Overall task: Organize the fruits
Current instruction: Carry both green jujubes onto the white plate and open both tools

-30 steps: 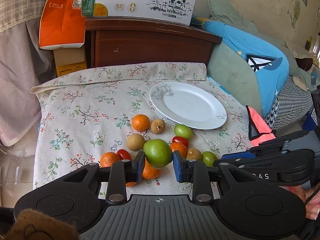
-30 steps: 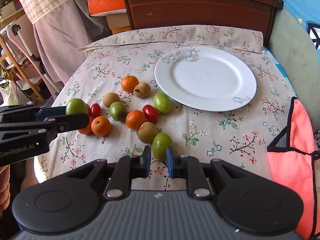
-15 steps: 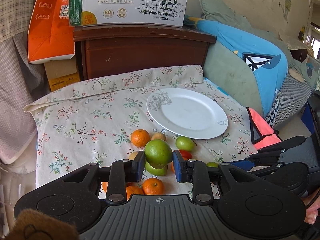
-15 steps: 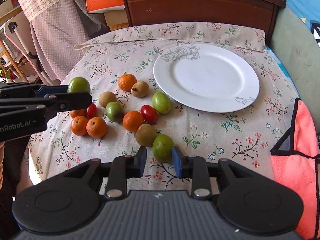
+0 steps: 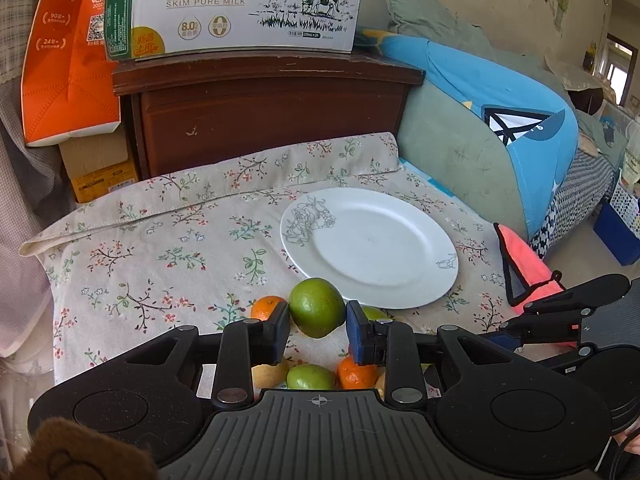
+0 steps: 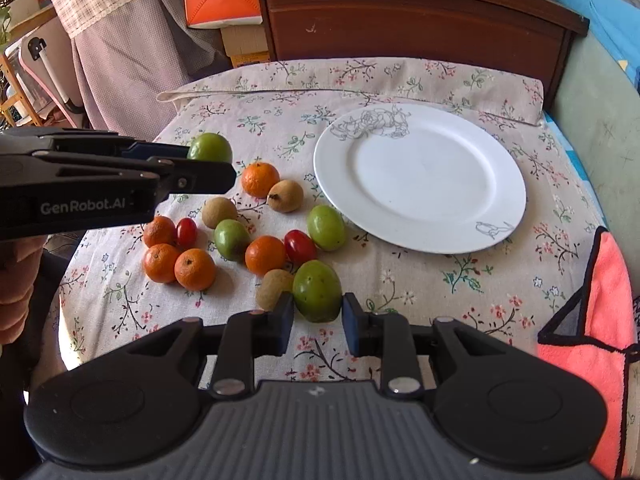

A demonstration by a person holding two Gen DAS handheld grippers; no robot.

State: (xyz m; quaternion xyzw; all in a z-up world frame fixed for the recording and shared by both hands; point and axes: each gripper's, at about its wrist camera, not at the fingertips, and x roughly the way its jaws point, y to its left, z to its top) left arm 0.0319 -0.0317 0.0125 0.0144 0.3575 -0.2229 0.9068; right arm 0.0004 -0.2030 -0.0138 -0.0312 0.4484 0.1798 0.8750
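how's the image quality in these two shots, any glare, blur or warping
Left wrist view: sharp, strong fisheye bending the milk carton, corners dark. Right wrist view: bright daylight, soft sheen on the white plate, short shadows under the fruit, corners likewise dark.

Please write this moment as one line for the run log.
left tongs: holding green fruit | right tongs: closing around second green fruit | plate: bare

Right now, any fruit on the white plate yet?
No: the white plate is bare, and the oranges, green fruits and cherry tomatoes lie on the floral cloth beside it.
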